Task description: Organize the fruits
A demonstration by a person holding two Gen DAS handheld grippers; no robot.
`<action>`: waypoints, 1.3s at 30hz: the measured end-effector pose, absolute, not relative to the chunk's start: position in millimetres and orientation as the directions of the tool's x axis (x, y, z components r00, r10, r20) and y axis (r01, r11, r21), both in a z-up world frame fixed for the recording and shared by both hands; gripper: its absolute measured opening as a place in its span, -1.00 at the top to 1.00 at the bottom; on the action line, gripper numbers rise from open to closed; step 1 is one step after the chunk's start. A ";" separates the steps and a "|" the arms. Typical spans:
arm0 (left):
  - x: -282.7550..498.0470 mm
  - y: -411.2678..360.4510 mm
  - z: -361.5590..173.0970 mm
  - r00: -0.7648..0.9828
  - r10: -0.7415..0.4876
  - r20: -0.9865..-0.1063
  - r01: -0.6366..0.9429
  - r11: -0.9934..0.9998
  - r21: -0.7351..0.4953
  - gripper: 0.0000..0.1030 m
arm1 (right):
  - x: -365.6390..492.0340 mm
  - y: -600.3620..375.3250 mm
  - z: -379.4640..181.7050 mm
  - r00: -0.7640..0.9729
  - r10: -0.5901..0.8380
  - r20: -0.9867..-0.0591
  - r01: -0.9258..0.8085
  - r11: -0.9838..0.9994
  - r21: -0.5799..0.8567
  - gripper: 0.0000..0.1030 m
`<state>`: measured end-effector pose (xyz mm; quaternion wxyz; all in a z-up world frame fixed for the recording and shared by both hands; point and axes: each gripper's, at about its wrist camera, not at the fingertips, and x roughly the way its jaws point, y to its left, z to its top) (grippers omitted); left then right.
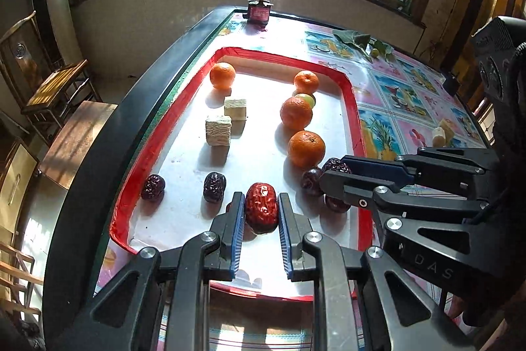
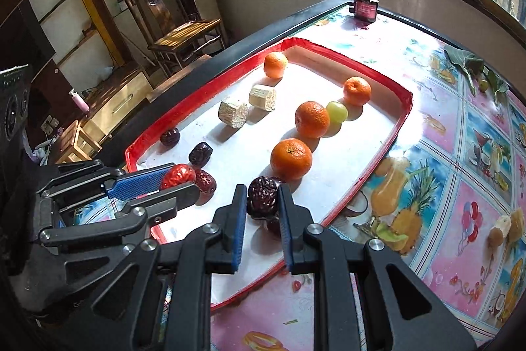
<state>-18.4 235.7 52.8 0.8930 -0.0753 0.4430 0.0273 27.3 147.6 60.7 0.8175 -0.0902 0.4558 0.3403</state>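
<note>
A white tray with a red rim (image 1: 194, 87) (image 2: 399, 117) holds several oranges (image 1: 306, 148) (image 2: 291, 158), a green grape (image 2: 337, 111), two pale cut chunks (image 1: 218, 129) (image 2: 233, 113) and dark jujubes (image 1: 214, 186) (image 2: 200, 153). Over the tray's near end my left gripper (image 1: 261, 198) (image 2: 182, 178) is shut on a bright red jujube (image 1: 261, 209) (image 2: 177, 175). Just to its right, my right gripper (image 2: 262, 189) (image 1: 333, 169) is shut on a dark jujube (image 2: 262, 198) (image 1: 337, 166). More dark jujubes (image 1: 312, 181) lie on the tray under the right gripper.
A small dark bottle with a cork (image 1: 259, 10) (image 2: 365, 4) stands at the table's far corner. Green leaves (image 1: 361, 43) and two pale chunks (image 2: 503, 229) lie on the patterned tablecloth right of the tray. A wooden chair (image 2: 177, 28) stands beyond the table's left edge.
</note>
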 end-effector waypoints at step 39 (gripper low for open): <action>-19.7 233.1 51.2 0.558 0.223 -0.799 -0.339 0.940 0.025 -0.53 | 24.6 120.9 66.2 0.388 0.410 -0.825 -0.547 0.823 0.152 -0.49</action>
